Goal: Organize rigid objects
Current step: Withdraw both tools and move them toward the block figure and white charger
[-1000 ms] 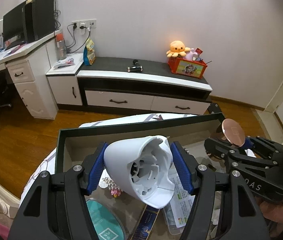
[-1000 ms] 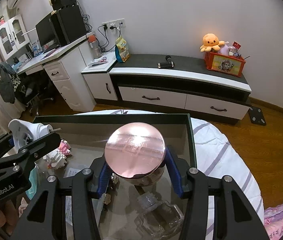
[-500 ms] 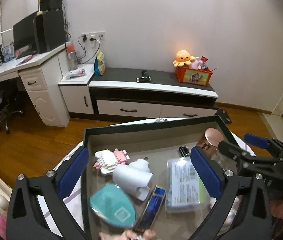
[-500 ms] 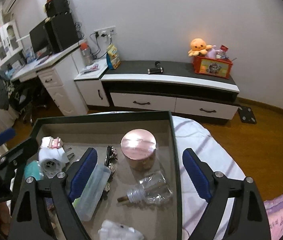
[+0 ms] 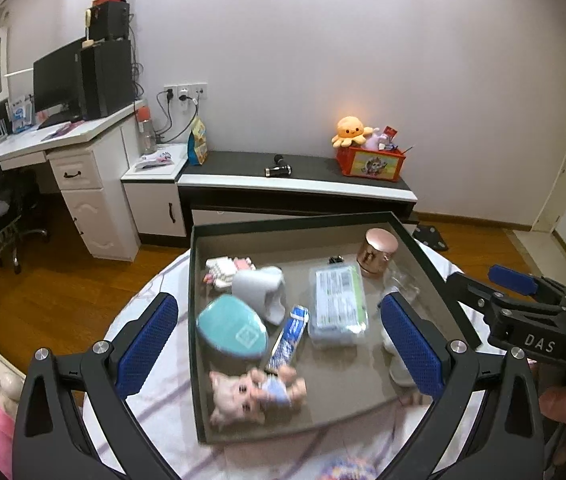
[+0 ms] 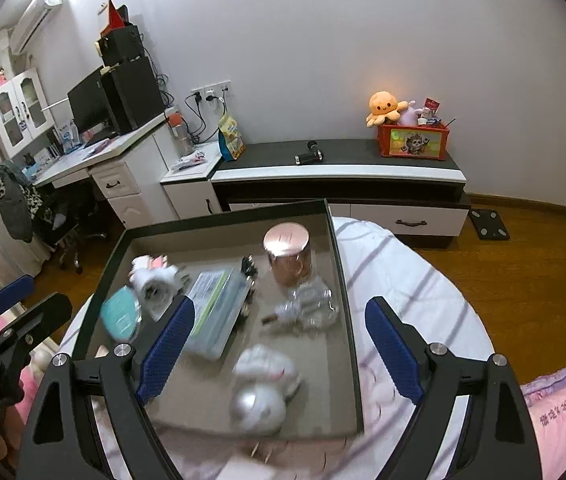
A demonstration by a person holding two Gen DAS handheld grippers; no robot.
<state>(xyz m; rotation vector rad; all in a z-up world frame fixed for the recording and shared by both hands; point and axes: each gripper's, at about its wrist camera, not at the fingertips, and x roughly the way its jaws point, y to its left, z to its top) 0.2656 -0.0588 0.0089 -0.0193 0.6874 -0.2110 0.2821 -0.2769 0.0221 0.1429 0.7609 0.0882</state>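
Observation:
A dark-rimmed box (image 5: 193,280) (image 6: 341,264) sits on a round striped table. Inside lie a white cone-shaped plug (image 5: 261,290) (image 6: 153,286), a rose-gold round jar (image 5: 377,252) (image 6: 287,252), a teal oval case (image 5: 231,332), a clear flat packet (image 5: 337,304) (image 6: 219,308), a blue tube (image 5: 289,338), a clear bottle (image 6: 307,306) and a pink pig toy (image 5: 255,392). My left gripper (image 5: 279,340) is open and empty, held above the box. My right gripper (image 6: 279,348) is open and empty above the box; it also shows in the left wrist view (image 5: 511,300).
A low cabinet (image 5: 295,196) with an orange plush and red bin (image 5: 369,162) stands by the wall. A white desk (image 5: 63,148) with a monitor and an office chair are at the left. Wooden floor surrounds the table; a pink bed edge (image 6: 563,400) is at the right.
Both grippers let go: the left released the white plug, the right the rose-gold jar, both now lying in the box. Both grippers opened wide and pulled back and up.

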